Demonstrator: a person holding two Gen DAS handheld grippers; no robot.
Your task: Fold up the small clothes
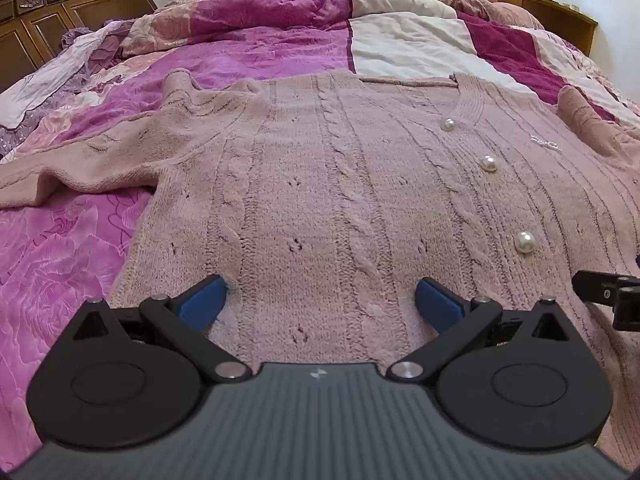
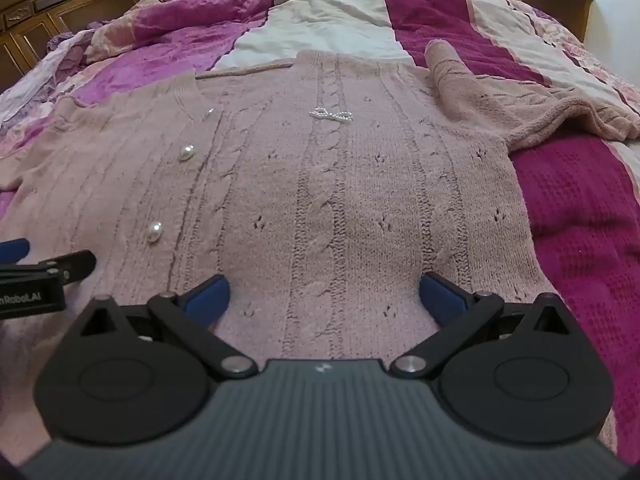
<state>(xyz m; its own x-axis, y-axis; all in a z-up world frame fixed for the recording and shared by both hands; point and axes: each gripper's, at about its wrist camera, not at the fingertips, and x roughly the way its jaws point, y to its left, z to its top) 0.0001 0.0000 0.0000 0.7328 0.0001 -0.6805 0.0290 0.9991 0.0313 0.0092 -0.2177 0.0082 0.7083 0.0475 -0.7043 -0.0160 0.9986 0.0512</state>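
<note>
A dusty-pink cable-knit cardigan (image 1: 320, 168) with pearl buttons (image 1: 488, 163) lies flat, front up, on the bed, neck at the far end. Its left sleeve (image 1: 80, 160) stretches off to the left. In the right wrist view the same cardigan (image 2: 328, 184) shows a small sparkly bow (image 2: 331, 115), and its right sleeve (image 2: 520, 108) lies bunched out to the right. My left gripper (image 1: 320, 300) hovers open over the left half near the hem, nothing between its blue pads. Over the right half, my right gripper (image 2: 324, 296) stands equally wide open and empty.
The bed is covered by a patchwork quilt (image 1: 260, 52) in magenta, pink and white, rumpled toward the far end. A dark wooden headboard and cabinet (image 1: 60, 8) stand at the back left. The other gripper's edge (image 2: 36, 276) shows at the left of the right wrist view.
</note>
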